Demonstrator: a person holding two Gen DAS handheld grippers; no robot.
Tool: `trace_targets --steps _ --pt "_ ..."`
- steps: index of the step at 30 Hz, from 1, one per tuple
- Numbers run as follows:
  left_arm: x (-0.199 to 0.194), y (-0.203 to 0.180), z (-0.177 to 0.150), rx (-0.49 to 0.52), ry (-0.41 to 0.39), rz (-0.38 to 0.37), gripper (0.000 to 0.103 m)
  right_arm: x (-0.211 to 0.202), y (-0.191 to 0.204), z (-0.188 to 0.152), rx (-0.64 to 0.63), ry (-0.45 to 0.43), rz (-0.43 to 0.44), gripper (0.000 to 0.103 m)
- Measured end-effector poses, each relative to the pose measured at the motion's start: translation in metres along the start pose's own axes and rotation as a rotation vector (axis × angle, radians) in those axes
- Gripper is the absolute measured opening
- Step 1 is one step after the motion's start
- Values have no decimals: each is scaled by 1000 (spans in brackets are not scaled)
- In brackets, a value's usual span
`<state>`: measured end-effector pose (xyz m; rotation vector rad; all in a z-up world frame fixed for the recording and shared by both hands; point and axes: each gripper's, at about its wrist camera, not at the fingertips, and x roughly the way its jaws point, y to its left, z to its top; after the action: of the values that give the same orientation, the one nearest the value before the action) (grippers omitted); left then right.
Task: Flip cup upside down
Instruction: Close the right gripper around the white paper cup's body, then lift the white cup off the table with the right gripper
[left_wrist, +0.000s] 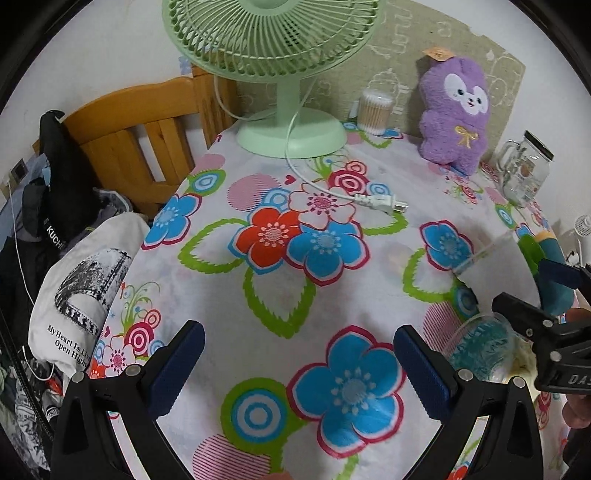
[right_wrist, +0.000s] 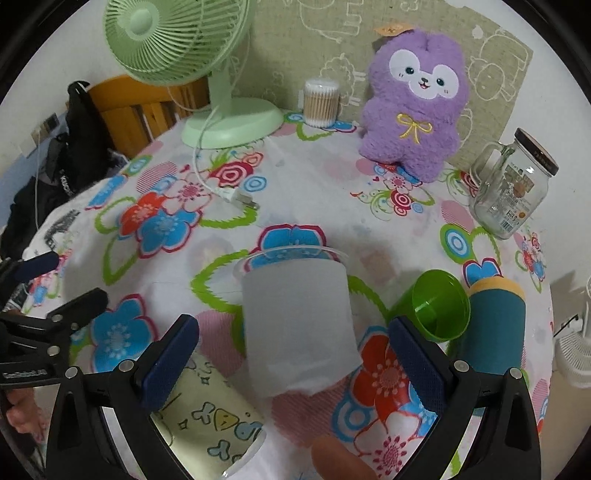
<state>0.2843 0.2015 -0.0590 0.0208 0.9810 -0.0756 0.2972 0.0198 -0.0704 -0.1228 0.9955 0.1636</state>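
Hovering over the flowered tabletop (right_wrist: 303, 173), the right gripper (right_wrist: 293, 363) has its jaws spread wide, holding nothing. The frosted cup (right_wrist: 295, 321) sits at frame centre in the right wrist view, between the two blue pads but clear of both, rim at the far end against the cloth; blurred, so cannot tell whether it rests or is tilted. A green cup (right_wrist: 434, 306) lies on its side right of it, touching a teal cylinder (right_wrist: 493, 325). A pale yellow cup (right_wrist: 207, 410) with cartoon print sits lower left, beside the left finger.

Left wrist view: left gripper (left_wrist: 299, 367) also wide apart, empty, over bare cloth in the lower frame. Frosted cup (left_wrist: 491, 260) shows at right edge.

Upper frame: green fan (right_wrist: 177, 40), purple plush toy (right_wrist: 417, 99), glass jar (right_wrist: 513, 184), cotton swab tub (right_wrist: 320, 101).
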Motion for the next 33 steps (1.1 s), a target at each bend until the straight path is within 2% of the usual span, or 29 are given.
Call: trace_targets --steps 3,6,9,10,11,16,19,27,33 --pt "4 0 2 -6 10 -4 103 7 -1 2 6 17 17 102" --pt "6 -3 3 0 13 -2 103 12 2 4 -5 35 30 94" --pt "5 -4 3 3 8 1 103 12 0 6 8 44 63 77" --pt "4 -4 3 2 6 3 103 11 0 7 11 39 53 67" --pt "3 -4 2 0 4 3 103 10 1 7 3 39 39 65" --pt "-3 -2 -1 -10 -5 6 103 8 2 6 12 44 70 62" --pt "-11 0 -4 -10 -16 12 103 -3 1 6 23 13 74 61" --pt "-42 4 -11 -25 -68 14 103 -73 10 2 11 -122 78 61" --pt "-75 1 -30 -18 -114 -16 103 -130 29 -31 -13 -178 125 62"
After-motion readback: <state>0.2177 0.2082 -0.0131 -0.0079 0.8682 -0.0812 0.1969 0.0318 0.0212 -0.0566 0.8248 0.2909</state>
